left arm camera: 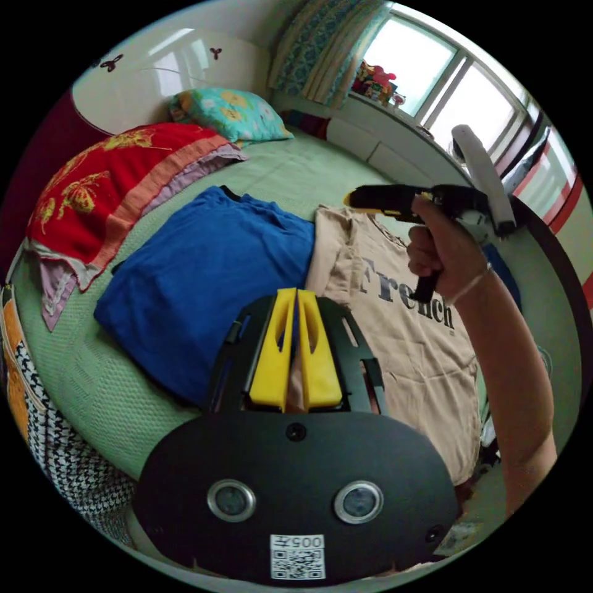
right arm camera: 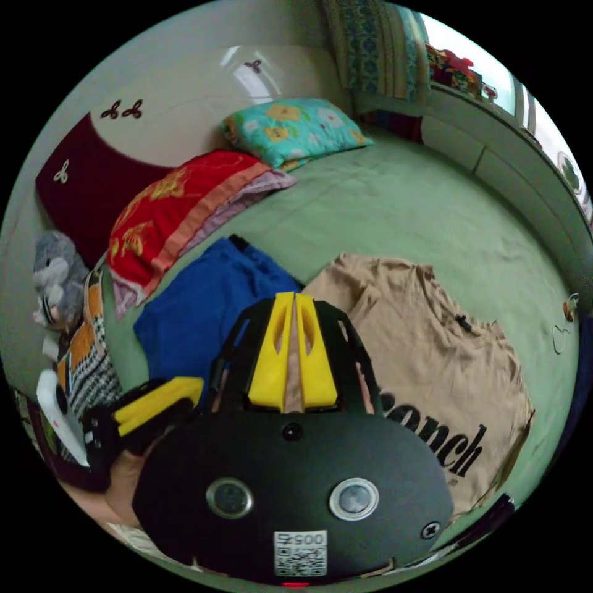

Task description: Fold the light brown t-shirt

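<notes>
Light brown cotton t-shirt (right arm camera: 426, 346) lies flat on the green bed cover (right arm camera: 395, 204), at 3 o'clock from the blue shirt (left arm camera: 204, 278). Both yellow-jawed grippers, left (left arm camera: 296, 296) and right (right arm camera: 294, 302), are closed and empty. Grab a sleeve edge gently, I think.

Soft window (left arm camera: 432, 68) daylight, fisheye-warped edges

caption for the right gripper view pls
Shut right gripper above a light brown t-shirt spread beside a blue garment.

A blue garment (left arm camera: 204, 278) lies on the green bed (right arm camera: 395, 210) beyond the fingers; farther off, a red quilt (left arm camera: 92, 191) and floral pillow (right arm camera: 290, 130).
</notes>
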{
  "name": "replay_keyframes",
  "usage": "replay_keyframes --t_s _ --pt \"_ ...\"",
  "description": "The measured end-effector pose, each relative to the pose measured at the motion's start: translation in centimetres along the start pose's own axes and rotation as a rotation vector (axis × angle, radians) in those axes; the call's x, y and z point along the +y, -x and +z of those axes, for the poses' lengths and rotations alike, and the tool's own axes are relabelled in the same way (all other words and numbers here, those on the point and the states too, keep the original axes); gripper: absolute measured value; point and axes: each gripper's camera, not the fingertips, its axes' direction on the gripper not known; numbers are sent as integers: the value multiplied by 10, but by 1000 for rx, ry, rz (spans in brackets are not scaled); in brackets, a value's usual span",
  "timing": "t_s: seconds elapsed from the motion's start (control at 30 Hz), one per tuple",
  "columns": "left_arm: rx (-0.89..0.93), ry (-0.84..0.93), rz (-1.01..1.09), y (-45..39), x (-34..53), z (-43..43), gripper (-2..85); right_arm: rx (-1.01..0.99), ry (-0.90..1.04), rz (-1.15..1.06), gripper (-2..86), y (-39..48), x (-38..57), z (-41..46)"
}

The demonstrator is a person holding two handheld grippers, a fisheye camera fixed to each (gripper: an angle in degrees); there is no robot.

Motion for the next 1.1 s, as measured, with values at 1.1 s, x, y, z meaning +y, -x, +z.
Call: replay_keyframes --t_s 1.1 --pt "364 204 524 -360 76 125 84 86 218 756 86 -469 310 -174"
